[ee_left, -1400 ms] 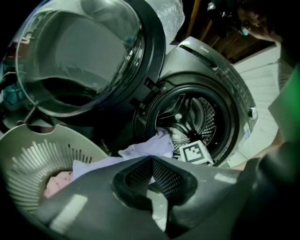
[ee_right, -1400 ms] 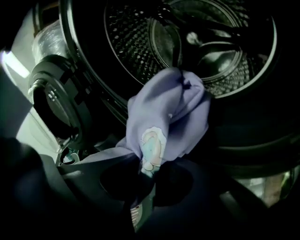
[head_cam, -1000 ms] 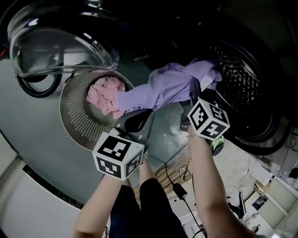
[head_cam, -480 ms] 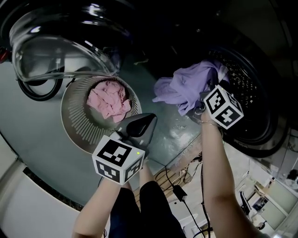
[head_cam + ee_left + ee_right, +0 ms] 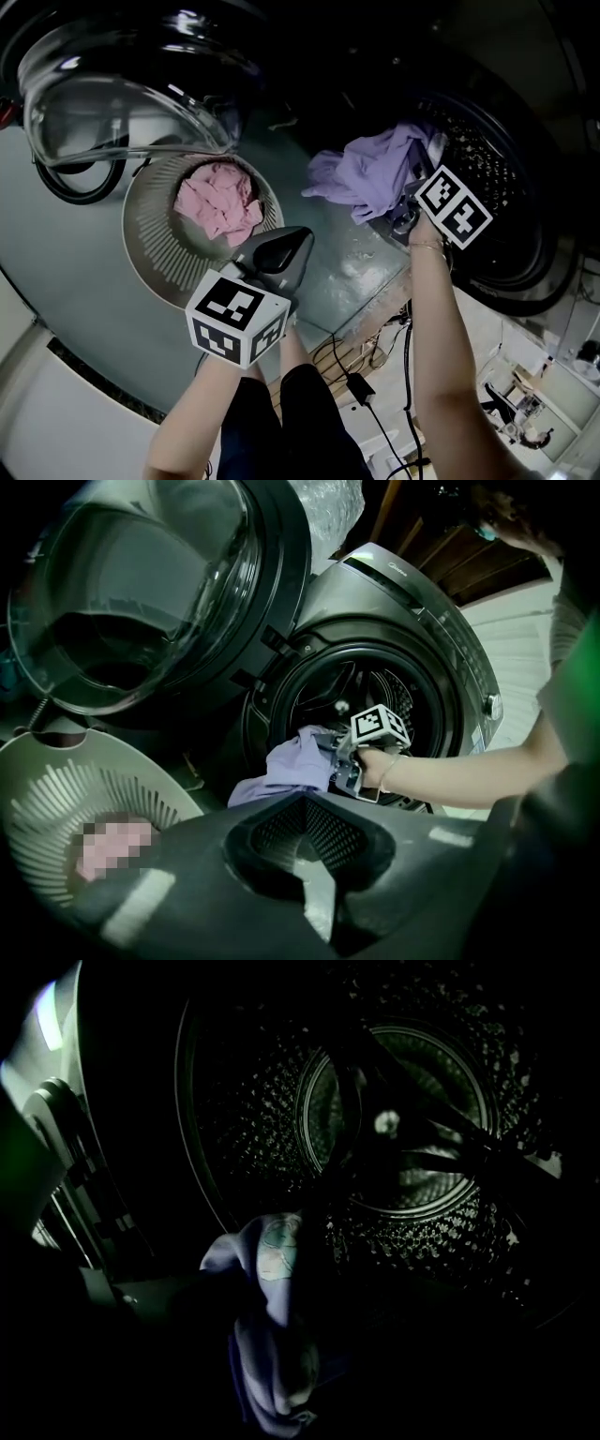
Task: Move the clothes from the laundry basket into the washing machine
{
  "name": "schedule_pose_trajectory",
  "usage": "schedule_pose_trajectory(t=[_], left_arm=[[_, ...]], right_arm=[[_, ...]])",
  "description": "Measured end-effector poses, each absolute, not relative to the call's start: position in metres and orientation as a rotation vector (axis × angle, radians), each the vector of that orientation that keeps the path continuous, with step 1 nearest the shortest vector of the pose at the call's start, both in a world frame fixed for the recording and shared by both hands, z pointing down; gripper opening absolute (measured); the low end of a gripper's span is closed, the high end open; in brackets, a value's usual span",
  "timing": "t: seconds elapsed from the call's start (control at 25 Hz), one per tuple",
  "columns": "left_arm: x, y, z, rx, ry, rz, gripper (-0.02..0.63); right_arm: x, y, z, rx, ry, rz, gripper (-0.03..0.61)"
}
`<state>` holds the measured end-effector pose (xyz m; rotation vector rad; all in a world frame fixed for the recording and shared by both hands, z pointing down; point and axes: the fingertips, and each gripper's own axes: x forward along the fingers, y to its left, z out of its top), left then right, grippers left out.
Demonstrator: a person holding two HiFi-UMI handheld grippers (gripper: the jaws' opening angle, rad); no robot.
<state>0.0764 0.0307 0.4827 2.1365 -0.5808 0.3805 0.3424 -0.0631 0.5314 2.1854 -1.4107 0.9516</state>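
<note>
Washing machine (image 5: 531, 281): it stands at the far right, and its perforated drum (image 5: 403, 1119) is seen open and dark; no clothes can be made out deep inside.
Door (image 5: 122, 84): the round glass door is swung wide to the far left, above the basket.
Laundry basket (image 5: 150, 248): it is placed on the floor at the left, just beside the machine.
Purple garment (image 5: 370, 173): it is draped over the lower lip of the drum mouth, partly inside and partly hanging out toward the near side.
Pink garment (image 5: 220, 202): it lies crumpled in the basket and is the only piece seen there.
Right gripper (image 5: 409, 208): it is held at the drum mouth with the arm stretched out and is pointed down into the drum. Its jaws have just been opening and are spread; the purple cloth lies between them but is no longer pinched.
Left gripper (image 5: 298, 242): it is held low over the near rim of the basket, tilted slightly down, with the jaws pressed together and nothing in them.
Step in hand: the purple garment is judged to be in release into the drum.
Next move: the hanging part should probably be pushed further in, and then the pink garment is to be taken.
</note>
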Motion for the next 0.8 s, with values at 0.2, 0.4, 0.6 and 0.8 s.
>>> schedule_pose_trajectory(t=[0.2,0.4,0.6,0.8], left_arm=[[0.079,0.028,0.477,2.144,-0.579,0.37,0.009],[0.079,0.033,0.474,2.144,-0.578,0.361,0.009],[0.072,0.037,0.488,2.107,-0.598,0.381,0.009],[0.067,0.042,0.498,2.087,-0.607,0.399,0.009]], right_arm=[[0.308,-0.045,0.498,2.208,-1.534,0.892,0.356],[0.261,-0.002,0.502,2.178,-1.612,0.962,0.38],[0.228,0.043,0.55,2.109,-1.51,1.089,0.382],[0.225,0.053,0.616,2.082,-1.399,1.229,0.495]])
